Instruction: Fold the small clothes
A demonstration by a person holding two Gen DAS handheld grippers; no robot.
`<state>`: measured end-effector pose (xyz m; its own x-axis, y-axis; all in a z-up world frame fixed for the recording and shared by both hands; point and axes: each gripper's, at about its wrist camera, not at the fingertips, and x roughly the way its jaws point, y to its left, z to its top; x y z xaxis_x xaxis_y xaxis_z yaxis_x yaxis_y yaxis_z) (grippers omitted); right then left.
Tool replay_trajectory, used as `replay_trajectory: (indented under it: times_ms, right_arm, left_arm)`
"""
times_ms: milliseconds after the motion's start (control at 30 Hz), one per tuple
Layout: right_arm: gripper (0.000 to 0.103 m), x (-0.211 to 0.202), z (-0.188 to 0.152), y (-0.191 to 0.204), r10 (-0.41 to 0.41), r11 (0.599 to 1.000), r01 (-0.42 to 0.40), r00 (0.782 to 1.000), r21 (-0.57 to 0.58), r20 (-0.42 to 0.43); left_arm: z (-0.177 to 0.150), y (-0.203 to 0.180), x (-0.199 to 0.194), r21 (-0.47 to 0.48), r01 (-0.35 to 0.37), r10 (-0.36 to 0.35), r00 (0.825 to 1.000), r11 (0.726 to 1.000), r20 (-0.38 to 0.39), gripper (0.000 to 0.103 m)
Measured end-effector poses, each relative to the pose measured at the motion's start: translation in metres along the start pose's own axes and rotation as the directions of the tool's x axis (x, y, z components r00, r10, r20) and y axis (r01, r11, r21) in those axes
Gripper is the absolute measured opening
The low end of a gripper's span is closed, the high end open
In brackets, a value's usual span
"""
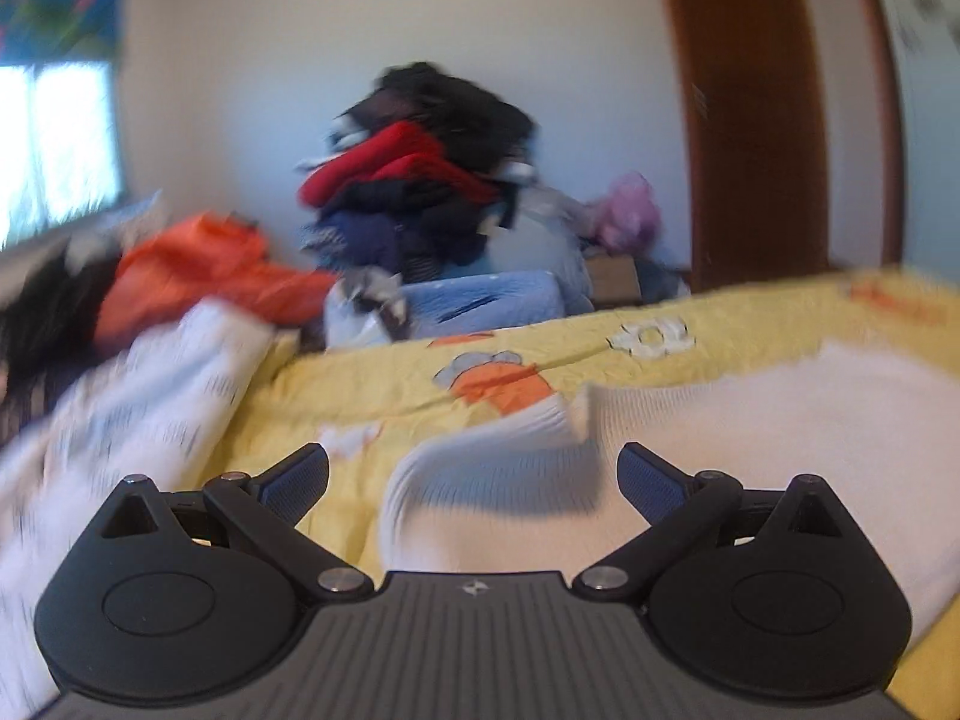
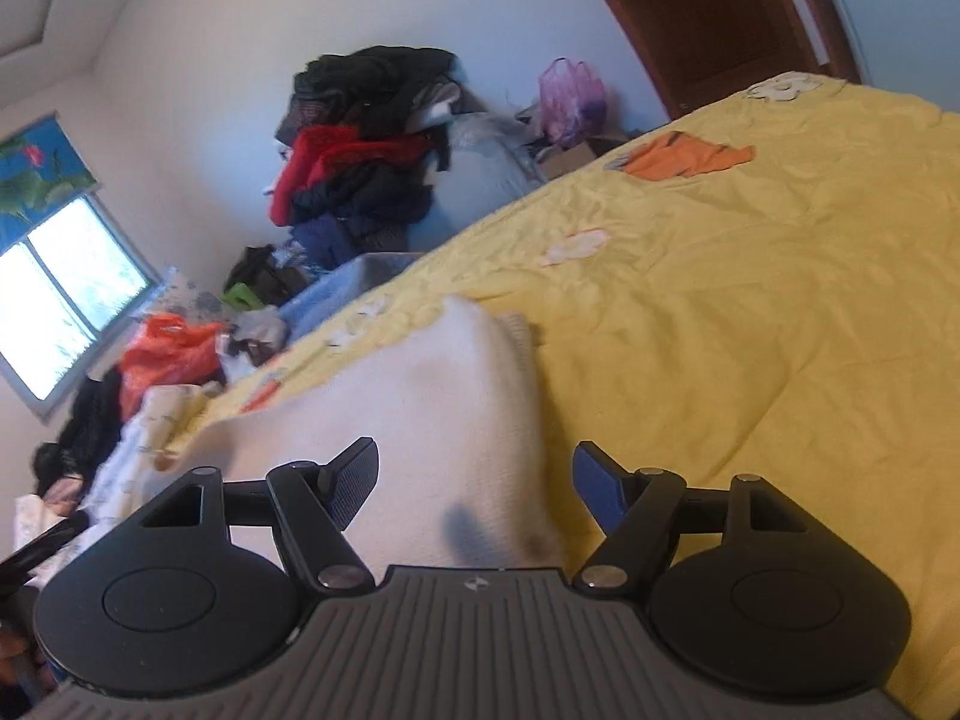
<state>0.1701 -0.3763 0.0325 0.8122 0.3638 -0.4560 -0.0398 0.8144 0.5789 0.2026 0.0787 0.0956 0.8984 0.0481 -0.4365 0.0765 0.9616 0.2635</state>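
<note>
A white knit garment (image 1: 750, 420) lies on the yellow bedspread (image 1: 372, 396). In the left wrist view, one folded-over flap of it (image 1: 492, 468) sits between my open fingers. My left gripper (image 1: 474, 480) is open and holds nothing. In the right wrist view, the same white garment (image 2: 408, 414) lies on the bedspread (image 2: 750, 330) with its right edge between my fingers. My right gripper (image 2: 474, 489) is open and empty, low over the garment.
A white patterned cloth (image 1: 120, 420) lies at the bed's left. An orange bag (image 1: 198, 270) and dark clothes sit beyond it. A tall clothes pile (image 1: 420, 180) stands by the wall. A brown door (image 1: 774, 108) is at the right. A window (image 2: 66, 300) is at the left.
</note>
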Motion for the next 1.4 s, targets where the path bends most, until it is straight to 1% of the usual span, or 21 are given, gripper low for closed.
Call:
replay_trajectory:
  times_ms: [100,133,167,200,233,267,333,400,500,533,567,733,767,900,967,1067,1200,1267,1300,1333,1400]
  right_arm:
    - [0.077,0.000,-0.007,0.019,0.062,0.998,-0.062,0.998,0.001,-0.019]
    - [0.077,-0.001,-0.008,0.026,0.085,0.996,-0.085,0.996,0.001,-0.029]
    - [0.077,-0.001,-0.009,0.031,0.104,0.995,-0.104,0.994,0.003,-0.044]
    - [0.077,-0.002,-0.010,0.035,0.111,0.994,-0.111,0.992,0.001,-0.055]
    - [0.077,-0.005,-0.011,0.039,0.113,0.993,-0.114,0.992,-0.011,-0.057]
    - [0.077,-0.011,-0.012,0.044,0.113,0.993,-0.115,0.992,-0.039,-0.053]
    - [0.078,-0.021,-0.014,0.047,0.113,0.992,-0.116,0.993,-0.058,-0.047]
    - [0.080,-0.029,-0.016,0.040,0.119,0.992,-0.121,0.991,-0.033,-0.054]
    - [0.081,-0.036,-0.027,0.017,0.111,0.992,-0.107,0.992,0.061,-0.061]
    - [0.081,-0.037,-0.033,0.007,0.107,0.989,-0.100,0.992,0.106,-0.062]
    - [0.081,-0.038,-0.037,-0.001,0.105,0.985,-0.095,0.993,0.142,-0.063]
    - [0.081,-0.031,-0.054,-0.030,0.103,0.948,-0.080,0.993,0.307,-0.060]
    - [0.081,-0.028,-0.054,-0.032,0.108,0.941,-0.084,0.992,0.328,-0.057]
    - [0.081,-0.008,-0.055,-0.032,0.110,0.916,-0.087,0.993,0.392,-0.036]
    - [0.082,0.003,-0.055,-0.027,0.105,0.915,-0.088,0.994,0.393,-0.023]
    - [0.082,0.020,-0.051,-0.017,0.083,0.924,-0.071,0.996,0.375,-0.016]
    - [0.082,0.039,-0.048,-0.004,0.046,0.946,-0.038,0.999,0.321,-0.016]
    - [0.079,0.047,-0.046,0.003,0.019,0.960,-0.013,1.000,0.281,-0.017]
    - [0.071,0.051,-0.046,0.006,0.002,0.964,0.002,1.000,0.268,-0.017]
    - [0.050,0.054,-0.045,0.007,-0.013,0.967,0.020,1.000,0.255,-0.028]
    - [0.027,0.058,-0.043,0.008,-0.006,0.968,0.016,0.999,0.252,-0.037]
  left_arm:
    - [0.017,-0.035,0.065,0.236,-0.117,0.141,0.986,0.965,-0.087,0.102]
    - [0.023,-0.036,0.081,0.258,-0.169,0.197,0.977,0.951,-0.088,0.100]
    - [0.031,-0.032,0.094,0.242,-0.245,0.272,0.959,0.939,-0.083,0.100]
    - [0.040,-0.019,0.099,0.169,-0.319,0.337,0.937,0.933,-0.094,0.099]
    - [0.047,-0.003,0.096,0.058,-0.349,0.354,0.927,0.935,-0.122,0.099]
    - [0.050,0.021,0.087,-0.085,-0.331,0.315,0.936,0.940,-0.155,0.100]
    - [0.040,0.051,0.059,-0.283,-0.244,0.204,0.965,0.927,-0.166,0.100]
    - [0.017,0.063,0.026,-0.352,-0.194,0.145,0.976,0.916,-0.162,0.100]
    - [-0.027,0.067,-0.020,-0.434,-0.127,0.045,0.980,0.892,-0.195,0.100]
    - [-0.045,0.068,-0.034,-0.490,-0.096,-0.005,0.979,0.866,-0.202,0.100]
    - [-0.064,0.070,-0.049,-0.564,-0.066,-0.062,0.977,0.823,-0.204,0.100]
    - [-0.131,0.067,-0.069,-0.849,0.040,-0.313,0.938,0.526,-0.151,0.100]
    - [-0.136,0.063,-0.065,-0.867,0.055,-0.342,0.930,0.495,-0.136,0.100]
    - [-0.139,0.050,-0.046,-0.904,0.073,-0.380,0.919,0.422,-0.103,0.100]
    - [-0.134,0.047,-0.038,-0.913,0.064,-0.367,0.925,0.403,-0.097,0.100]
    - [-0.128,0.042,-0.021,-0.926,0.078,-0.420,0.903,0.369,-0.092,0.100]
    - [-0.122,0.038,-0.009,-0.927,0.070,-0.405,0.910,0.369,-0.092,0.099]
    - [-0.118,0.038,-0.005,-0.921,0.045,-0.386,0.915,0.386,-0.118,0.083]
    - [-0.116,0.037,-0.002,-0.907,0.006,-0.371,0.914,0.422,-0.166,0.050]
    - [-0.114,0.036,0.003,-0.891,-0.017,-0.370,0.906,0.454,-0.206,0.036]
    - [-0.111,0.040,0.004,-0.882,0.002,-0.389,0.898,0.470,-0.206,0.033]
